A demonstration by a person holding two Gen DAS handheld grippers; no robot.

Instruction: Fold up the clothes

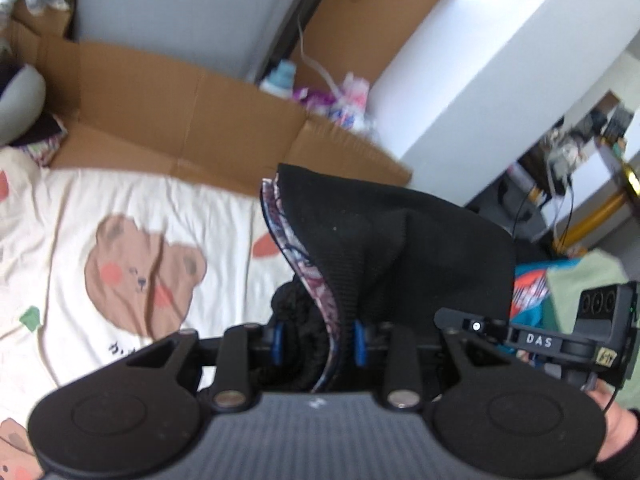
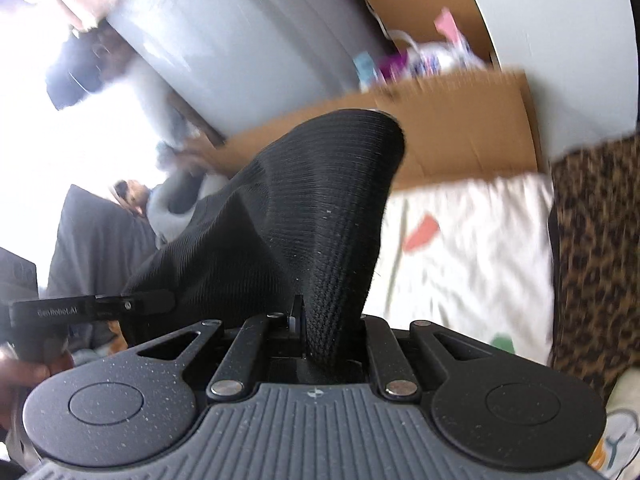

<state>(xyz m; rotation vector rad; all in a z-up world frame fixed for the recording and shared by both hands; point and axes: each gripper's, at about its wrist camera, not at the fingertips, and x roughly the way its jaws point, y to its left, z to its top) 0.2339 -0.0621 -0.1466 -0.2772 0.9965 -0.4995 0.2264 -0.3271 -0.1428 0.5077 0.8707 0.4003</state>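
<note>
A black ribbed knit garment with a purple patterned lining hangs lifted above the bed. My left gripper is shut on a bunched edge of it, the blue pads pressing the fabric. In the right wrist view the same black garment rises in a cone from my right gripper, which is shut on another edge. The other gripper shows at the side of each view, held by a hand. The garment stretches between the two grippers.
A cream bedsheet with a bear print lies below. Flattened cardboard stands behind it, with bottles and packets beyond. A leopard-print cloth lies at the right. A green and blue cloth sits near a cluttered shelf.
</note>
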